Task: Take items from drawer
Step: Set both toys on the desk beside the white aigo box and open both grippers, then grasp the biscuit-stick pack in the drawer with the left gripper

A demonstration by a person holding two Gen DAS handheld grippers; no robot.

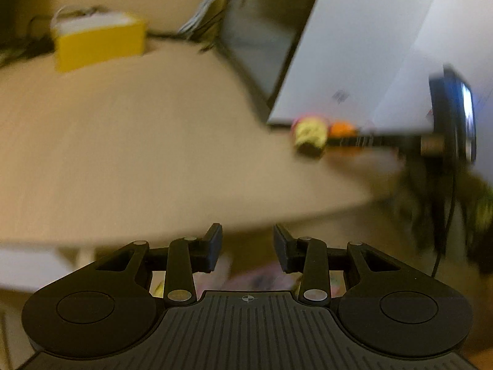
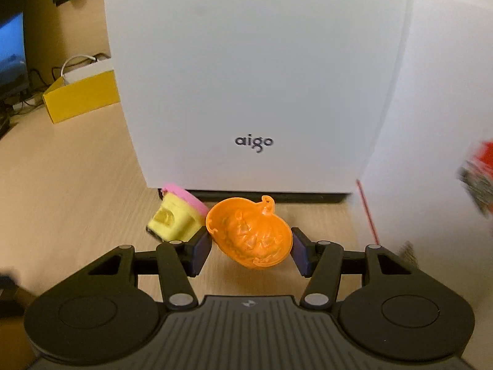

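Note:
My right gripper [image 2: 251, 251] is shut on an orange pumpkin-shaped plastic shell [image 2: 249, 234], held just above the wooden desk [image 2: 77, 191]. Left of it a yellow toy piece with a pink rim [image 2: 174, 219] lies on the desk against the white case. The blurred left wrist view shows my left gripper [image 1: 248, 246] open with nothing between its fingers, hanging past the desk's front edge [image 1: 277, 215]. Beneath it are pale pinkish items [image 1: 262, 277], too blurred to name. The same view shows the right gripper's body [image 1: 453, 114] with the orange shell [image 1: 340, 129] and the yellow piece [image 1: 309, 137].
A tall white case marked "aigo" [image 2: 252, 77] stands right behind the toys. A yellow cardboard box [image 2: 81, 97] with cables sits at the back left, beside a dark monitor [image 2: 10, 52]. A dark panel [image 1: 258, 40] leans beside the case. A red blurred object [image 2: 482, 169] is at the right edge.

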